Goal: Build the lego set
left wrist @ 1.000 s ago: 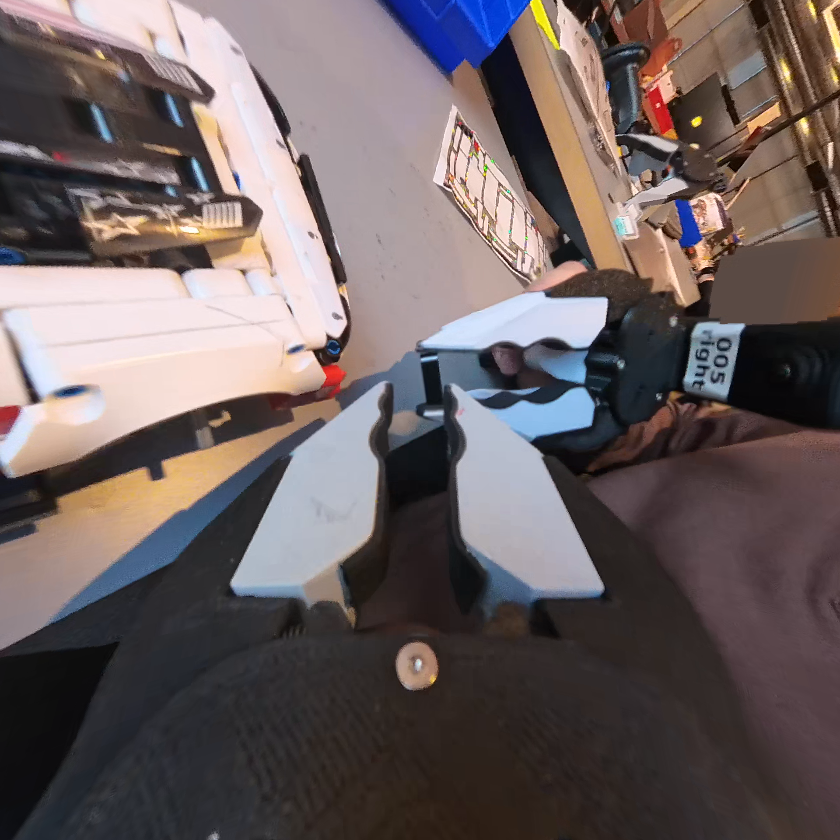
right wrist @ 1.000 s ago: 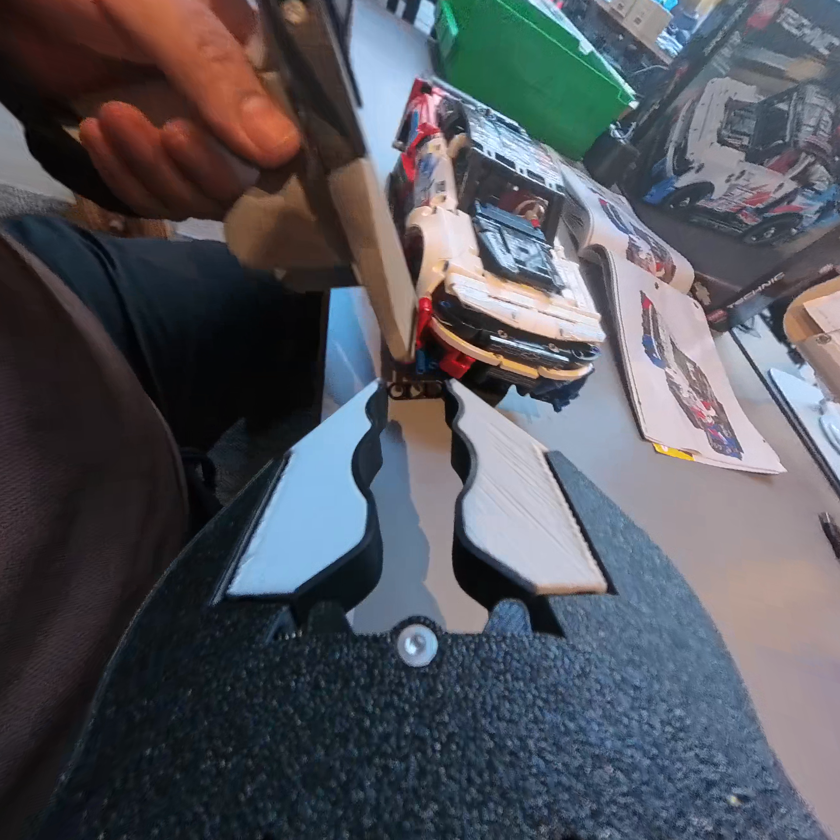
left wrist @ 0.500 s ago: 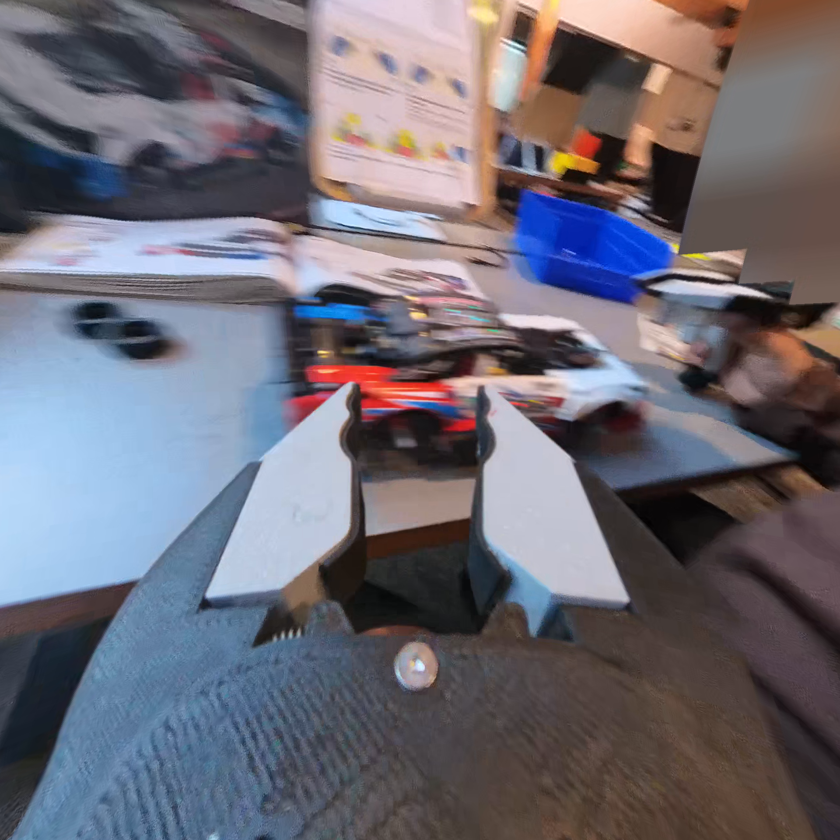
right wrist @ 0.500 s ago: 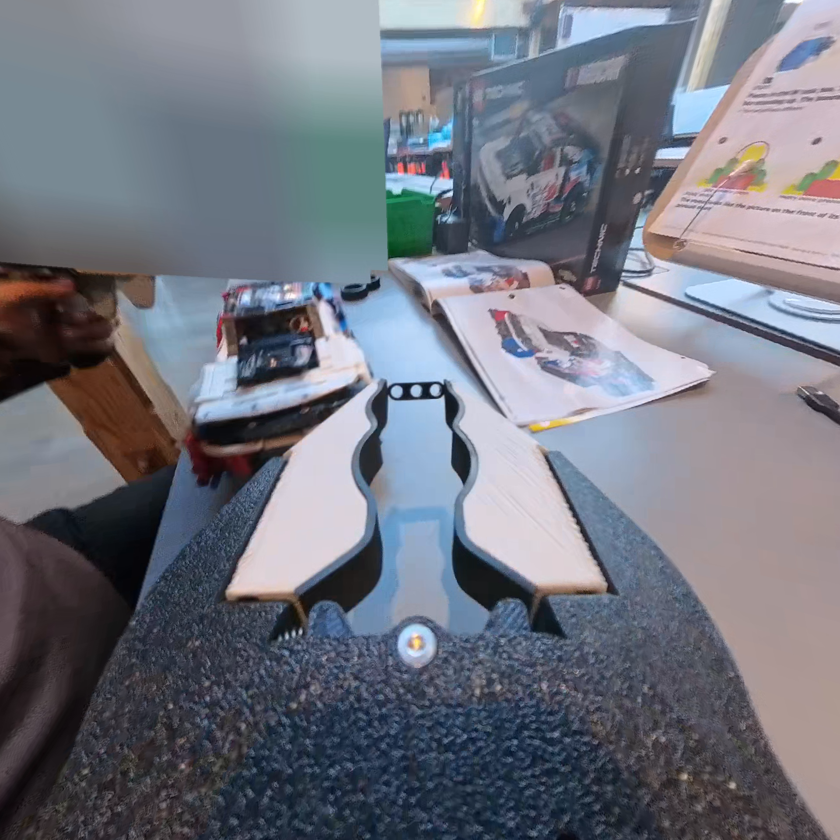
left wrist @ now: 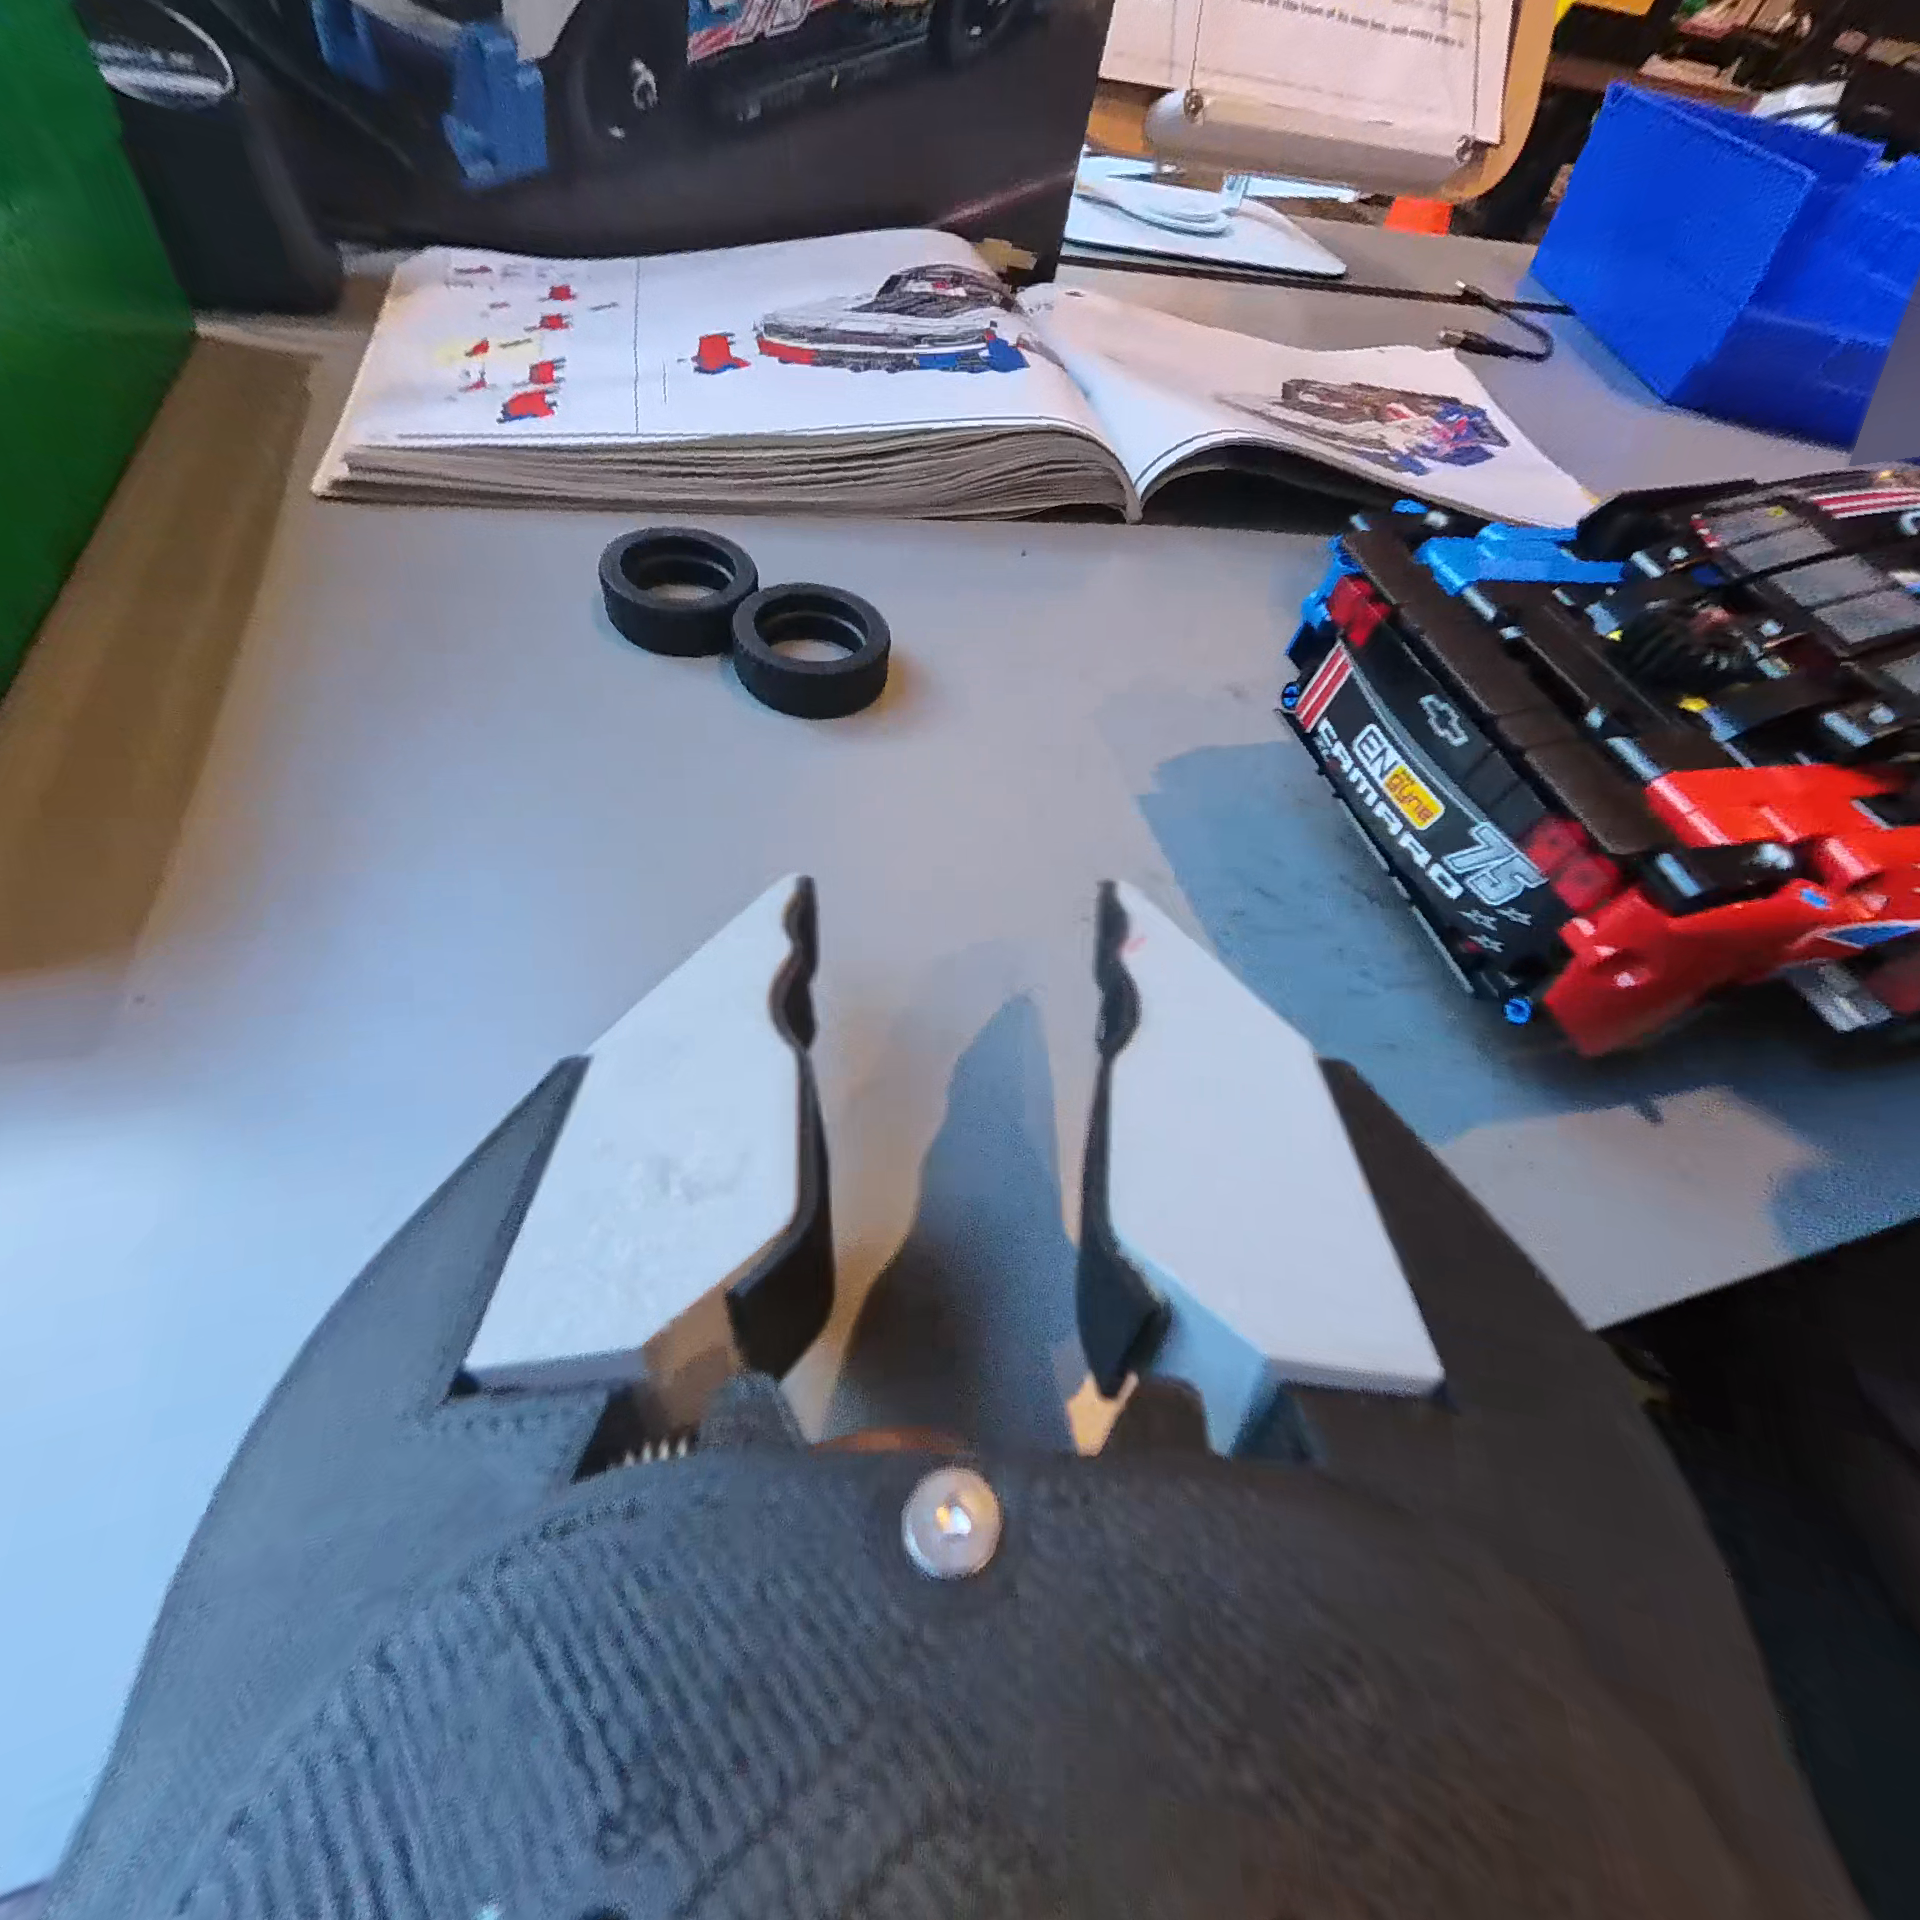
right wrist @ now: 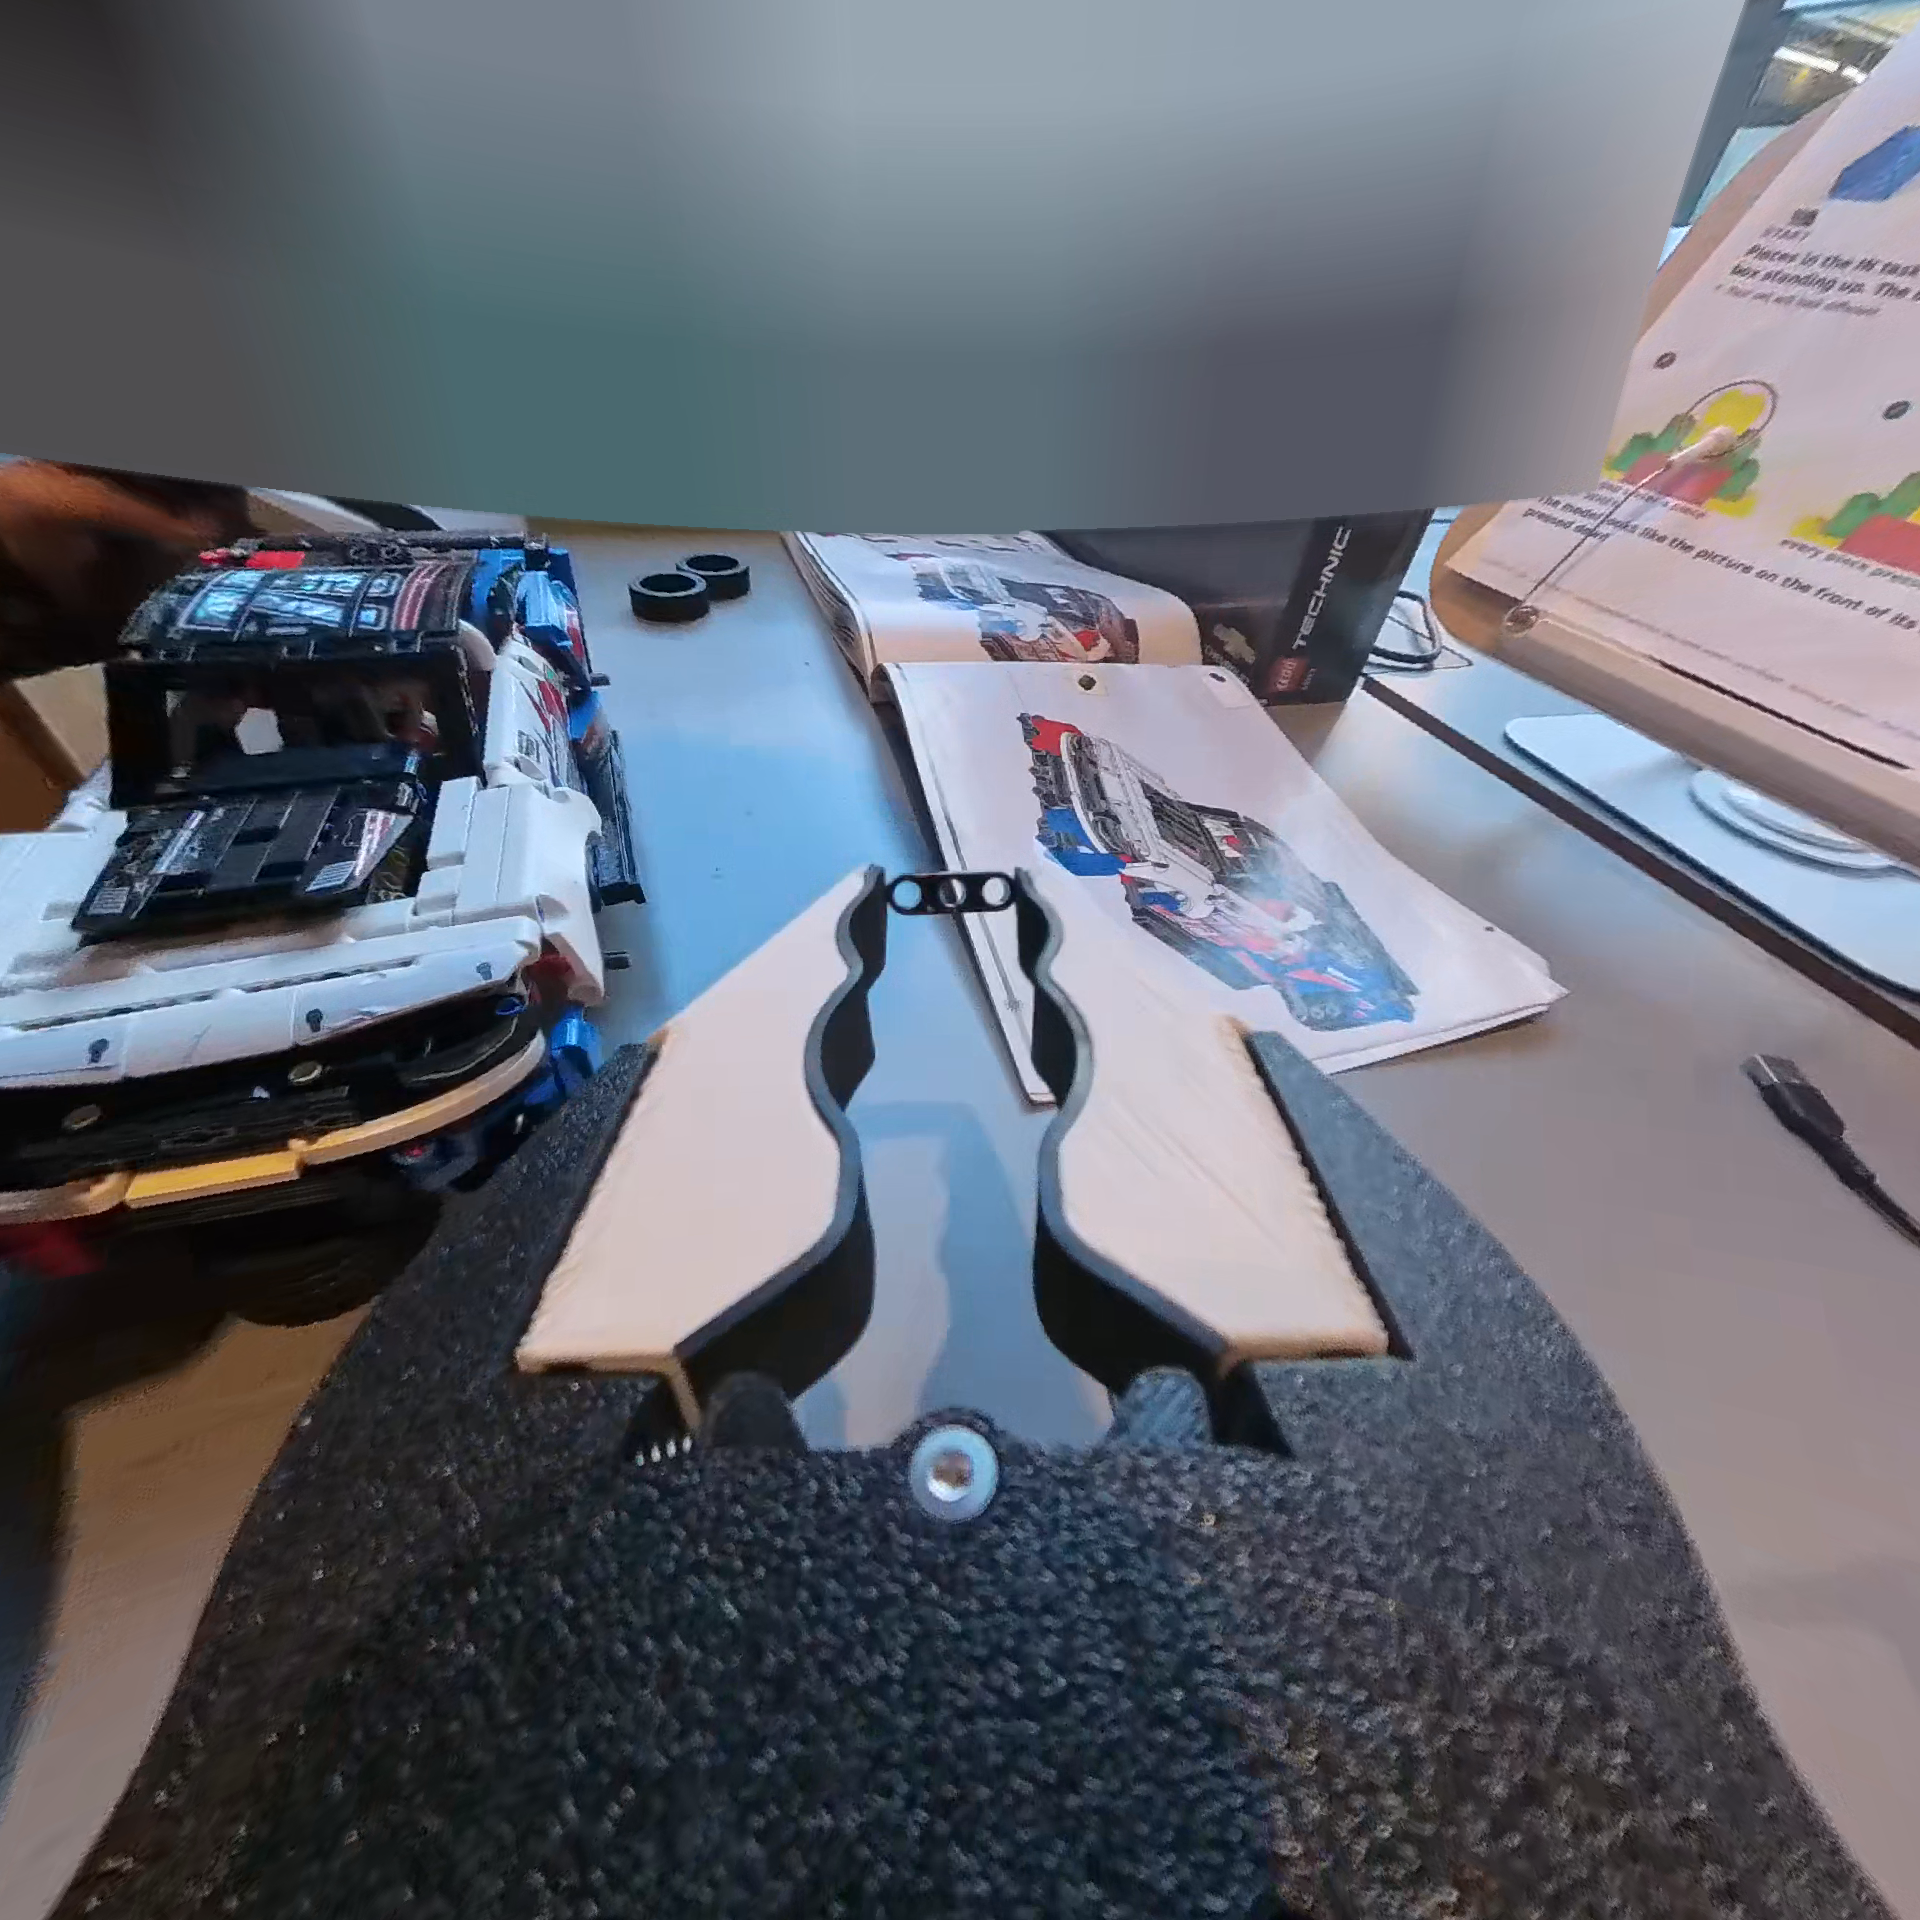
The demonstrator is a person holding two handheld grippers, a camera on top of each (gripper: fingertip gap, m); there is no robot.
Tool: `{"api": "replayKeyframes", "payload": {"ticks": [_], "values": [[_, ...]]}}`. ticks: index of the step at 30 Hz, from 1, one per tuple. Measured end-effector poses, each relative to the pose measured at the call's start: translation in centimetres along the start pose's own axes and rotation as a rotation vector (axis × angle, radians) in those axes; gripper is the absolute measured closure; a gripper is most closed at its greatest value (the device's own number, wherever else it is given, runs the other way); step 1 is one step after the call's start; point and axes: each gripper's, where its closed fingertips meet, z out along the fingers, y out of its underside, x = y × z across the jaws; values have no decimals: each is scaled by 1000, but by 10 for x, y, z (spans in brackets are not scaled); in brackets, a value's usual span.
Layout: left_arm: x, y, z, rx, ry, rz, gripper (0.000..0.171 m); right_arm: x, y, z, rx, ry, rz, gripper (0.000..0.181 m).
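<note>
Lego car (right wrist: 301, 883), white-bodied with black, red and blue parts, sits close to the near edge of the grey table (left wrist: 416, 831), to the right in the left wrist view and to the left in the right wrist view. Two loose black tyres (left wrist: 743, 618) lie touching each other farther back, just in front of the open instruction book (left wrist: 727, 384), which lies toward the far edge before the set's box (right wrist: 1309, 613).

The right gripper (right wrist: 951, 894) pinches a small black three-hole beam (right wrist: 952, 892) crosswise at its very tips, jaws closed down to the beam's length. The left gripper (left wrist: 954, 904) holds nothing, its jaws standing well apart over bare table.

By my reading, the step in hand is fitting this beam onto the car. Next, the right gripper likely needs to carry the beam left to the car and line up its holes with the mating pins, while the empty left gripper steadies the body; where exactly it seats cannot be told from here
</note>
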Motion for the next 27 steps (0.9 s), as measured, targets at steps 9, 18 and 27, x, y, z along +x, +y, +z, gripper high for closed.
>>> {"api": "replayKeyframes", "payload": {"ticks": [9,18,27], "values": [[3,6,4,-46,-9,60,123,2,-4,-3,33,-11,28,158],[0,6,4,-42,-32,53,128,1,-5,-6,41,-24,36,158],[-1,4,1,-16,-57,43,123,-7,-7,-12,23,-62,43,158]]}}
